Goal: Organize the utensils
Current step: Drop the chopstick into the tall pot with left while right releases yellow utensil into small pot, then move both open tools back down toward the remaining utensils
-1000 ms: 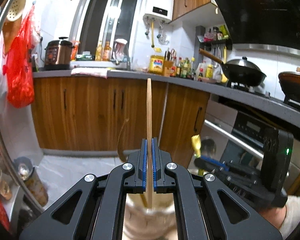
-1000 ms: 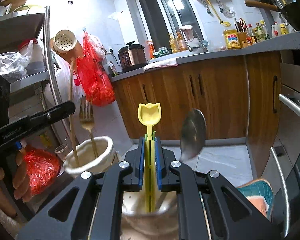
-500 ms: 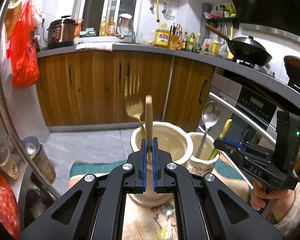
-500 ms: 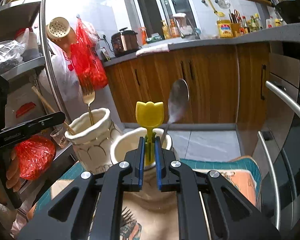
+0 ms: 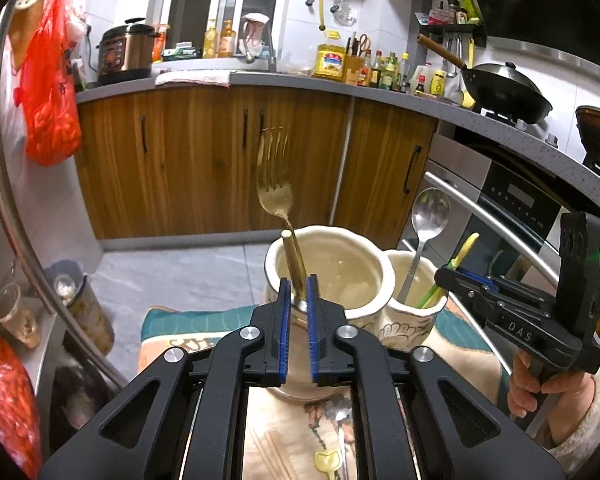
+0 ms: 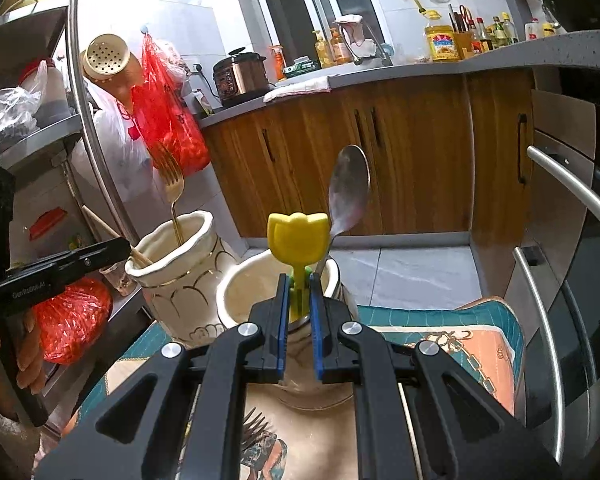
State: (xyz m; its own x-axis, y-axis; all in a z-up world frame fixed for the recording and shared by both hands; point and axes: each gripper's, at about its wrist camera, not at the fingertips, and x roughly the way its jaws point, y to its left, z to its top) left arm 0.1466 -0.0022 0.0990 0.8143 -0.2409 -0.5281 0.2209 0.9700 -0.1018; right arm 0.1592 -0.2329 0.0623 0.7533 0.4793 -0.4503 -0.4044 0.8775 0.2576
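Note:
My left gripper (image 5: 296, 292) sits at the near rim of the big cream jar (image 5: 364, 280), its jaws opening. A wooden chopstick (image 5: 294, 264) stands loose between the pads, leaning in that jar beside a gold fork (image 5: 274, 176). My right gripper (image 6: 299, 296) is shut on the green stem of a yellow tulip-topped utensil (image 6: 298, 236), over the smaller cream jar (image 6: 240, 292), which holds a silver spoon (image 6: 350, 188). From the right wrist, the left gripper (image 6: 124, 248) is at the big jar (image 6: 172, 276).
Both jars stand on a patterned mat with a teal border (image 6: 440, 316). A dark fork (image 6: 256, 432) and a small yellow-ended utensil (image 5: 328, 460) lie on it near me. An oven with steel handles (image 6: 548, 320) is on the right, a metal rack (image 6: 88, 120) on the left.
Both grippers tipped downward and the jars came into full view. The chopstick and tulip utensil sank into their jars. The left jaws have parted slightly from the chopstick.

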